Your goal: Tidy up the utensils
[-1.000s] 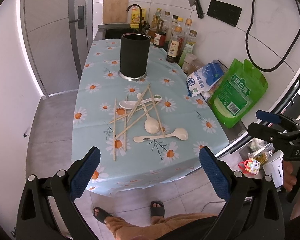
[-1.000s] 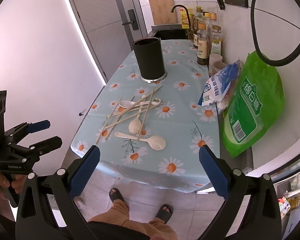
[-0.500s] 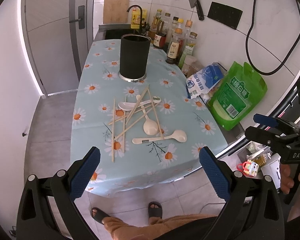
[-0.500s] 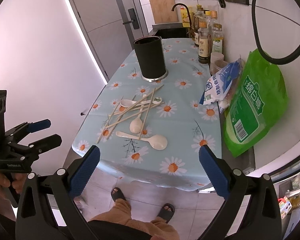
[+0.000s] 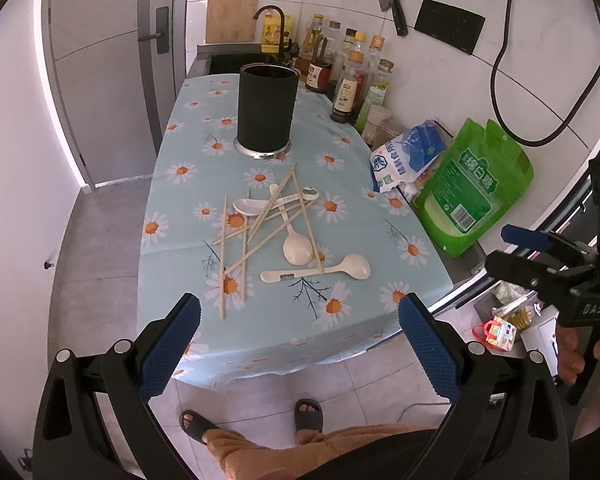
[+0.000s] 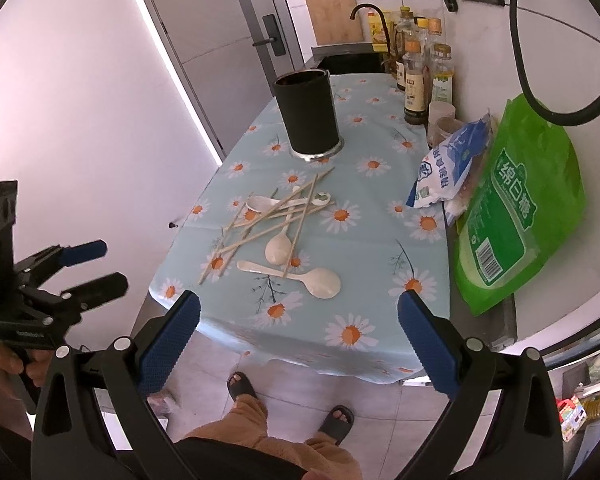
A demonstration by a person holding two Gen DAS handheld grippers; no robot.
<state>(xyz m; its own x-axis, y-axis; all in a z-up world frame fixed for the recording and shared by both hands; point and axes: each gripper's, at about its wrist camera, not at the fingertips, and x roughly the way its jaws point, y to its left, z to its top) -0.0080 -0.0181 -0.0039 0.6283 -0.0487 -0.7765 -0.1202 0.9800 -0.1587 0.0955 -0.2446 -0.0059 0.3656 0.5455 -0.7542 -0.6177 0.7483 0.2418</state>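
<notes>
Both sets of fingers spread wide, nothing held: left gripper (image 5: pixel 299 346) and right gripper (image 6: pixel 299 344) hang off the near edge of the daisy-print blue-clothed bench (image 5: pixel 352 200), well short of the utensils. Loose pile of wooden chopsticks (image 5: pixel 260 226) and white ceramic spoons (image 5: pixel 318 271) mid-bench, sticks crossed mostly near-to-far, nearest spoon lying crosswise with bowl to the right. Tall black cylindrical holder (image 5: pixel 266 110) upright beyond the pile; bags and bottles crowd the right edge, left side and near strip bare cloth.
</notes>
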